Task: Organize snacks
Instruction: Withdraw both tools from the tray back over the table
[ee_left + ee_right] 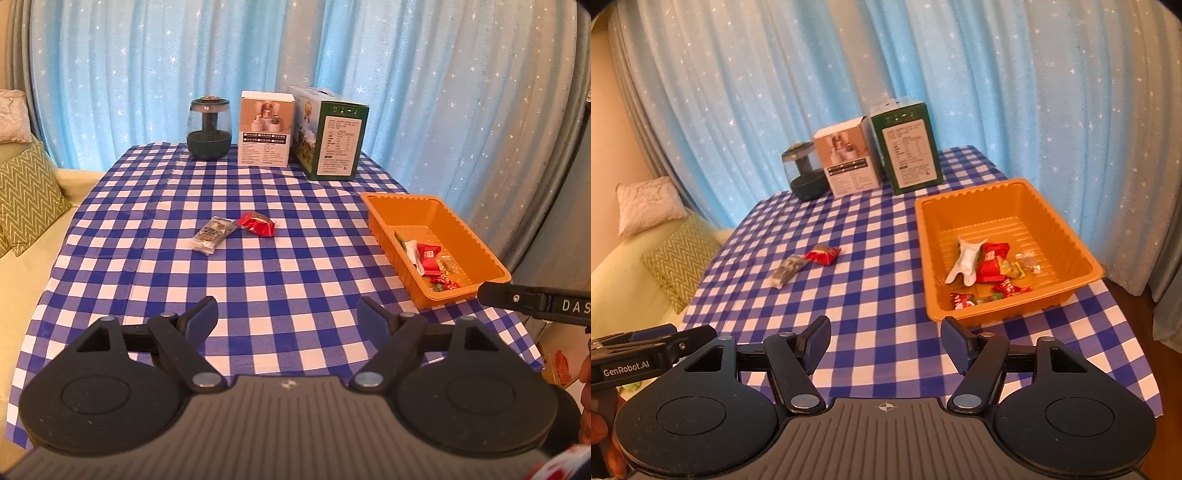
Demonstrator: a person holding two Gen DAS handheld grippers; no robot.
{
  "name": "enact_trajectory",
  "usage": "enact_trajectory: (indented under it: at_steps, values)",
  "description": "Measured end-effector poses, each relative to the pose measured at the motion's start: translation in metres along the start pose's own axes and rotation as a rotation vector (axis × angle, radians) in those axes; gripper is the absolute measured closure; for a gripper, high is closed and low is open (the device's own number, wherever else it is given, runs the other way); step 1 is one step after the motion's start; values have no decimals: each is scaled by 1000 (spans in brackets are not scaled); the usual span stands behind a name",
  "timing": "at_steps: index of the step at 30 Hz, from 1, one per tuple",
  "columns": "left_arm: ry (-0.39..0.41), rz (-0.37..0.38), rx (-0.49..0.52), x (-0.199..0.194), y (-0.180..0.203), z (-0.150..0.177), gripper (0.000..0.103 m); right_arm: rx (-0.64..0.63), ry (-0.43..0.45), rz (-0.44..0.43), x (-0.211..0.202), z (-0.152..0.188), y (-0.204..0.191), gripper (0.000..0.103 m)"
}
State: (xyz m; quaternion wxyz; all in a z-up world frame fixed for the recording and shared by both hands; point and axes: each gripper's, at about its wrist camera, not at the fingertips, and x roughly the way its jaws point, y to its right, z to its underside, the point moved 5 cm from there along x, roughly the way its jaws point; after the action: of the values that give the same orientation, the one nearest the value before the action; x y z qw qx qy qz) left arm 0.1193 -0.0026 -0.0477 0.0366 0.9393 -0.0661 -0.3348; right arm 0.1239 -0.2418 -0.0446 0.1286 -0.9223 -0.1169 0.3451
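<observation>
we hold two grippers low over a table in a blue and white checked cloth (295,258). the left gripper (286,319) has its jaws apart with nothing between them; the right gripper (885,343) is likewise released and empty, bare cloth showing between its pads

ahead of the left gripper, slightly to its left and well apart from it, lie two loose snacks just beside each other: a clear packet (213,235) with dark contents and a red packet (257,223). ahead and to the right of the right gripper, near its right finger, sits an orange tray (1067,236) holding a heap of wrapped snacks (991,267), at least five, the exact count unclear

we judge the loose packets light, thin and crinkly, likely to slide on the cloth, so we would pinch each across its middle, gently, so as not to crush what is inside

at the far edge, beyond both grippers, stand one glass jar (209,129) with a dark base, one white box (266,129) and one green box (330,134)
</observation>
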Motion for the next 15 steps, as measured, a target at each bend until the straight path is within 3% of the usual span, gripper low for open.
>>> enact_trajectory:
  at_steps: [15]
  values:
    - [-23,-46,-20,22,-30,-3,22,-44,-52,-18,32,9,-9,36]
